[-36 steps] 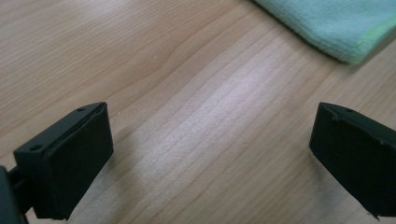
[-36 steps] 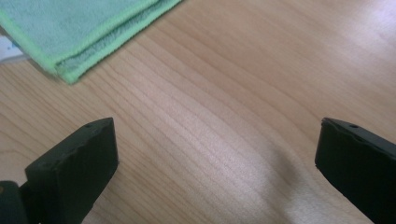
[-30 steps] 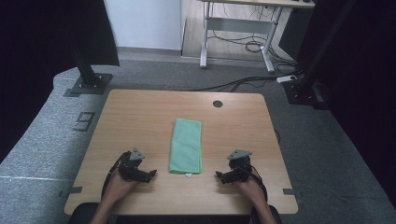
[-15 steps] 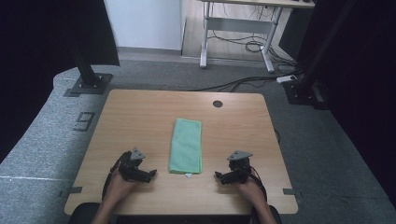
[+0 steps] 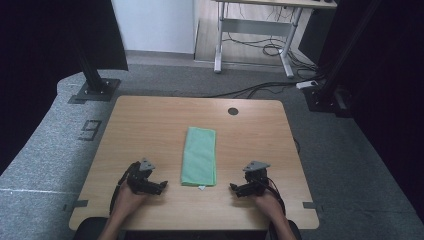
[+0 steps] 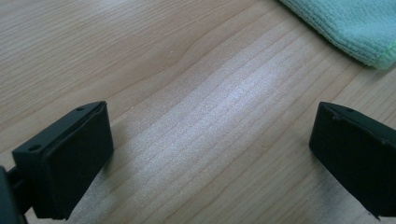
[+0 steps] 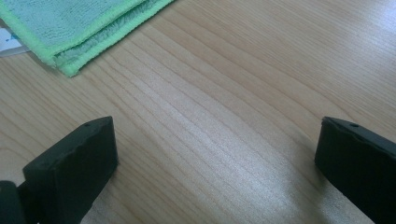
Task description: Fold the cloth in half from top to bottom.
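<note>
A folded green cloth [image 5: 200, 155] lies lengthwise in the middle of the wooden table [image 5: 150, 125], a small white tag at its near edge. My left gripper [image 5: 159, 185] rests on the table to the cloth's left, jaws wide apart with bare wood between them; the cloth's corner [image 6: 348, 28] shows at the upper right of its view. My right gripper [image 5: 236, 188] rests to the cloth's right, also open over bare wood, and the cloth's near corner [image 7: 70, 28] with the tag sits at the upper left of its view. Neither gripper touches the cloth.
A round cable hole [image 5: 232, 111] sits near the table's far edge. Black stands [image 5: 95, 85] rise at the far left and far right [image 5: 325, 95] of the table, with cables on the grey floor behind. A desk frame [image 5: 255, 35] stands farther back.
</note>
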Available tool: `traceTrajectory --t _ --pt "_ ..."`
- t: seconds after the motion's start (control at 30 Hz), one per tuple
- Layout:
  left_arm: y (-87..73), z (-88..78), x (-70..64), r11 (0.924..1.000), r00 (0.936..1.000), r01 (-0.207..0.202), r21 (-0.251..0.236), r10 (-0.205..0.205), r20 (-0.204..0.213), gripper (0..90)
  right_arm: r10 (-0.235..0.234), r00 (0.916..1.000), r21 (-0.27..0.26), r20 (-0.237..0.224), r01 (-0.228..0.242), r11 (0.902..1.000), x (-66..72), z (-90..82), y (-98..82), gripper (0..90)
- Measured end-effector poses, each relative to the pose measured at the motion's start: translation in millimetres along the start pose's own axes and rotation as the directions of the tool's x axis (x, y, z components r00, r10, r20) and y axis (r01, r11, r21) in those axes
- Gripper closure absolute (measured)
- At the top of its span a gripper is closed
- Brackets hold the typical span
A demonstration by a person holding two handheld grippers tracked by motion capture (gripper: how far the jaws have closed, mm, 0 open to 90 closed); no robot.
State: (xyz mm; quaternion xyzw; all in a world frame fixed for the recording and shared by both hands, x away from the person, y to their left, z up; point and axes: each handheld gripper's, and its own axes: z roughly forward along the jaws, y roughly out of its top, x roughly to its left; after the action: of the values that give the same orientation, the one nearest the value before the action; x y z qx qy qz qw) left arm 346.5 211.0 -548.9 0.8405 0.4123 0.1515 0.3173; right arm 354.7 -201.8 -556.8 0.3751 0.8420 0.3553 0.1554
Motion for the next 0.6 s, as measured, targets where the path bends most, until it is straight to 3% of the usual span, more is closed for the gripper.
traceTrajectory --t 0.43,0.6 --pt "9.0 5.8 -9.1 0.9998 0.9998 -0.019 0.000 0.019 -0.001 0.0 0.018 0.9998 0.000 0.013 -0.018 0.9998 1.2 3.6 4.0 0.0" --pt "22.7 6.4 -13.1 0.9985 0.9998 -0.019 -0.051 0.019 0.006 0.0 0.041 0.9990 0.001 -0.019 -0.041 0.9991 2.7 5.9 9.1 0.0"
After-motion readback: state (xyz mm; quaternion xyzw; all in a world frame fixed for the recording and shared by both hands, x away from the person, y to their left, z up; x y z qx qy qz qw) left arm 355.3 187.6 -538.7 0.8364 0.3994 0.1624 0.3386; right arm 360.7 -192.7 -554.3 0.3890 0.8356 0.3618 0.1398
